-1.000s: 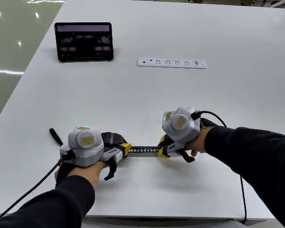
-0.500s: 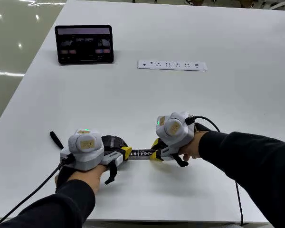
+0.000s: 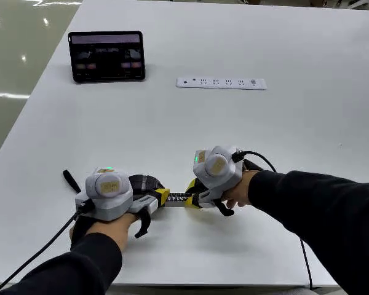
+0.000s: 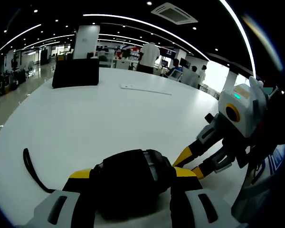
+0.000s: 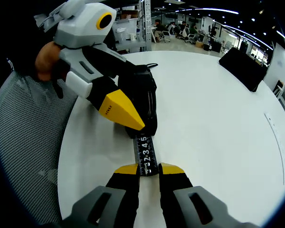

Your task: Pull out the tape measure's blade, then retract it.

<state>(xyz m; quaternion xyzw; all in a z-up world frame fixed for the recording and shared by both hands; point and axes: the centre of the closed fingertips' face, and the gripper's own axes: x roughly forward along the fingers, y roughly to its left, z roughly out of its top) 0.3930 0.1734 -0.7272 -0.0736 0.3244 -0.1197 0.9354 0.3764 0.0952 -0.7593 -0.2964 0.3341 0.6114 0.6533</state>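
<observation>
The tape measure lies on the white table, its black case clamped between the jaws of our left gripper. Only a short run of blade shows from the case's mouth. Our right gripper, just to the right of the tape measure, has its jaws pinched shut on the blade's free end.

With so little blade out, we judge that we are either at the very start of the pull or at the very end of the return; we cannot tell which. Either way, we should hold the case flat and steady. The right gripper should travel in a straight line with the mouth, so the blade neither twists nor kinks. On the return we should feed it in slowly rather than let it snap.

A black strap trails off the tape measure's left side. Well beyond the tape measure lie a power strip and a tablet.

On the blade we read the numerals 1 to 5. A small mark on the left gripper's yellow tip and the tablet's screen are too small to read.
</observation>
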